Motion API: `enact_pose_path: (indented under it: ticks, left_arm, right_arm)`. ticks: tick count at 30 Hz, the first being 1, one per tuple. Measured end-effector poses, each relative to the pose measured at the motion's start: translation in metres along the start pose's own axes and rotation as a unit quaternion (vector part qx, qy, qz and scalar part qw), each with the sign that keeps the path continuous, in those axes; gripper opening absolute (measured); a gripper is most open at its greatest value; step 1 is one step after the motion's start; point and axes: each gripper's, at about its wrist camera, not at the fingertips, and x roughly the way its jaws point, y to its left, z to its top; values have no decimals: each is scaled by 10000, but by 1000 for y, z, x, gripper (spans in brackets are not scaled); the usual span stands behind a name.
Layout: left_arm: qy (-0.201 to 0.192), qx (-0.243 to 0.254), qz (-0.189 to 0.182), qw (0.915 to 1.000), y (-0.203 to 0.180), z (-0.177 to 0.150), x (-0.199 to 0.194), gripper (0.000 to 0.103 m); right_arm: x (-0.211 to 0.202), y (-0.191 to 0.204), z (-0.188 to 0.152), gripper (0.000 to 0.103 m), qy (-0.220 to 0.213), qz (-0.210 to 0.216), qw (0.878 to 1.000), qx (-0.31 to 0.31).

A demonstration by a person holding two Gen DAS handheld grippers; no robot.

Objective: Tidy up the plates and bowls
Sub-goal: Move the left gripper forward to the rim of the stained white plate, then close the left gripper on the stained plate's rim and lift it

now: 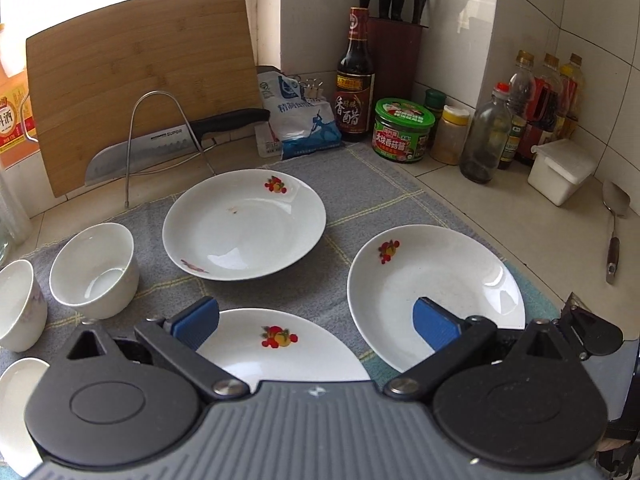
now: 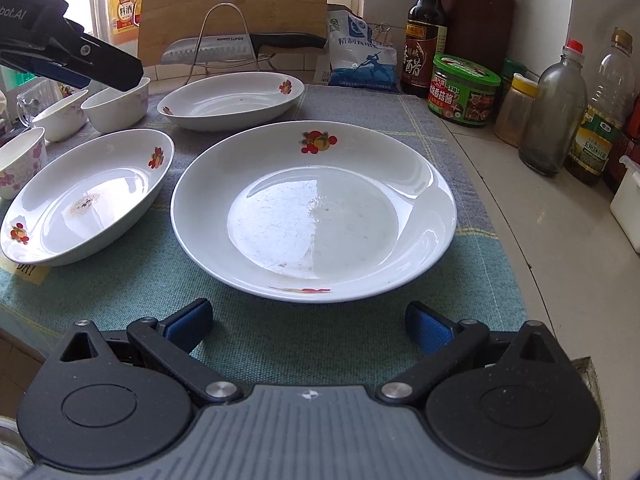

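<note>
"SUPOR" on knife blade (image 1: 138, 148), "香醋" on vinegar btl (image 1: 354, 76), "bot.AI" on left hand-held gripper (image 2: 60, 68)

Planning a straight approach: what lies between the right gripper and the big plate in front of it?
Only bare cloth. In the right wrist view nothing stands between the open right gripper and the big plate.

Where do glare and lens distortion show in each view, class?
Left wrist view: window glare blows out the top left, and the cutting board bows. Right wrist view: a bright reflection covers the nearest plate, and the counter edge curves.
</note>
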Motion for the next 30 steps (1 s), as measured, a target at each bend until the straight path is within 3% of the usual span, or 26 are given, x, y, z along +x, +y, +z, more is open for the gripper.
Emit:
enact_pose_path:
  ticks: [9, 18, 28, 30]
  left_arm:
    - [218, 648, -447, 9967, -22, 23, 30, 102]
    - [493, 1349, -682, 9873, -46, 46, 73, 102]
    - [1145, 1723, -1238, 9705, -60, 60, 127, 98]
    - [1337, 1758, -1353, 9659, -62, 62, 136, 92]
  right_arm:
    - [-5, -2, -14, 103, -415, 58, 9991, -94]
    - [1, -9, -8, 103, -429, 237, 9984, -299]
    - [4, -13, -8, 103, -600, 363, 9967, -409]
    - [4, -14, -9, 103, -634, 361, 9965, -400]
